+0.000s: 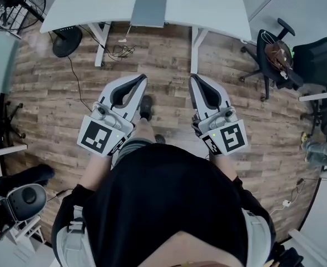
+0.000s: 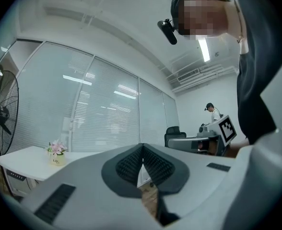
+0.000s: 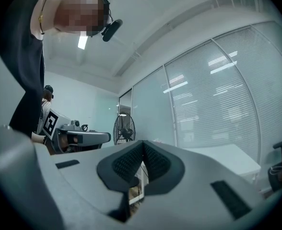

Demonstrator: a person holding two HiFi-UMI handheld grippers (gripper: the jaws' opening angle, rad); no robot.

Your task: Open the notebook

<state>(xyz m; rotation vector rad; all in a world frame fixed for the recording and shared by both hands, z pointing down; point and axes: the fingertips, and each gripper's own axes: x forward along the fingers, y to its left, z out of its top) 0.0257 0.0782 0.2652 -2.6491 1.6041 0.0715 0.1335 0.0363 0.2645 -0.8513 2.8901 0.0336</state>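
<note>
Notebook (image 1: pixel 148 10): I saw it lying shut on the white worktop (image 1: pixel 208 7), at the middle of its near edge.
Left gripper (image 1: pixel 139 79): short of the worktop, over the wooden floor (image 1: pixel 58 110); jaws were closed with nothing between them.
Right gripper (image 1: pixel 194 79): also short of the worktop; jaws were closed and empty.
Fan (image 1: pixel 13 1): stood left of the worktop.

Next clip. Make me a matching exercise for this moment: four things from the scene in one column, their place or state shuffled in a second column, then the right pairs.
Things:
1. notebook
2. fan
3. office chair
4. left tool

Place or state:
A. jaws together, nothing between them
B. on the floor to the right of the table
C. lying closed on the white table
D. far left, past the table's left end

Pairs: 1-C, 2-D, 3-B, 4-A
</note>
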